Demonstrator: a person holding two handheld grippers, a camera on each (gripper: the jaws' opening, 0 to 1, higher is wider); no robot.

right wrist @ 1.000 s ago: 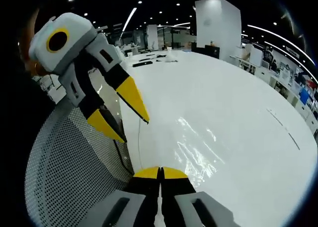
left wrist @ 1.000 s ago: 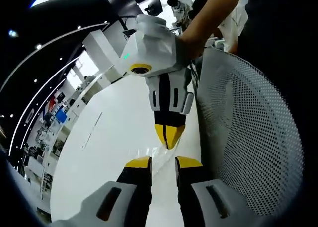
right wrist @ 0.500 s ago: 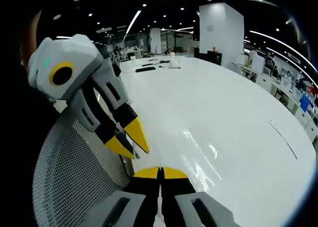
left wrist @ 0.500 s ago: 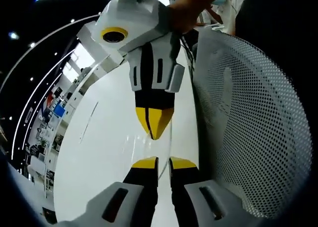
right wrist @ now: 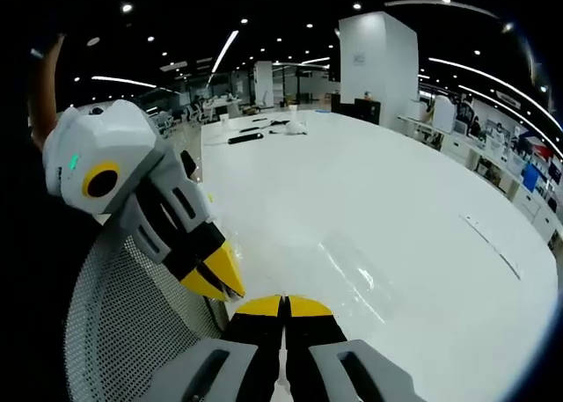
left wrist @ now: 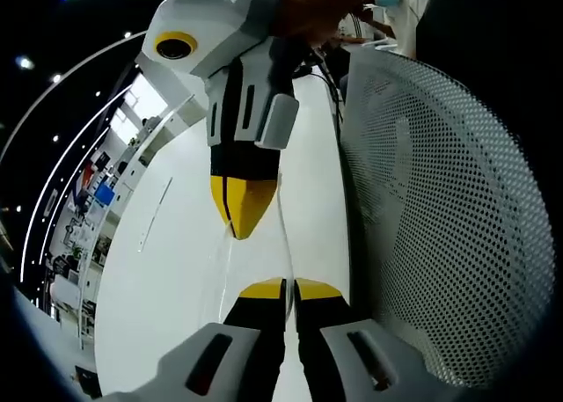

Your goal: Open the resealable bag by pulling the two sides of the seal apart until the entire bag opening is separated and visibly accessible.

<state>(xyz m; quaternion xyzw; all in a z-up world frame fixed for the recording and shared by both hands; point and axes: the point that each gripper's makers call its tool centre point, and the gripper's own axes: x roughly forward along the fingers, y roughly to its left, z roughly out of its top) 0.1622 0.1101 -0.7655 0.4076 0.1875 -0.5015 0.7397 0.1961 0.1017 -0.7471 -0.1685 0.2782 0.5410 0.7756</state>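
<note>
The white bench [right wrist: 396, 217] is the biggest thing here, a broad glossy top running away from both grippers, with an open office of desks and ceiling lights behind it. Beside the bench stands a mesh chair back [left wrist: 440, 208], grey and perforated, curving up close to the grippers.

The bag [right wrist: 356, 274] is clear plastic and hard to make out. In the right gripper view it reads mainly as glare and faint creases over the bench, reaching back toward the grippers. In the left gripper view its edge [left wrist: 283, 235] shows as a thin pale line running between the two sets of yellow tips.

The left gripper [left wrist: 283, 288] has its jaws drawn together with hardly a gap, and they appear to be pinching the bag's top edge. The right gripper [right wrist: 283, 303] is likewise closed tight, tips meeting, seemingly on the same film. Each shows in the other's view, the right gripper [left wrist: 239, 210] pointing down at the left, the left gripper [right wrist: 220, 279] just beside the right gripper's tips.

The bag looks light, thin, limp and slick, so it will likely slip from a shallow pinch and crumple rather than hold shape. The best hold is probably right at the lip above the seal, one wall per gripper; whether each holds a separate wall cannot be told.
</note>
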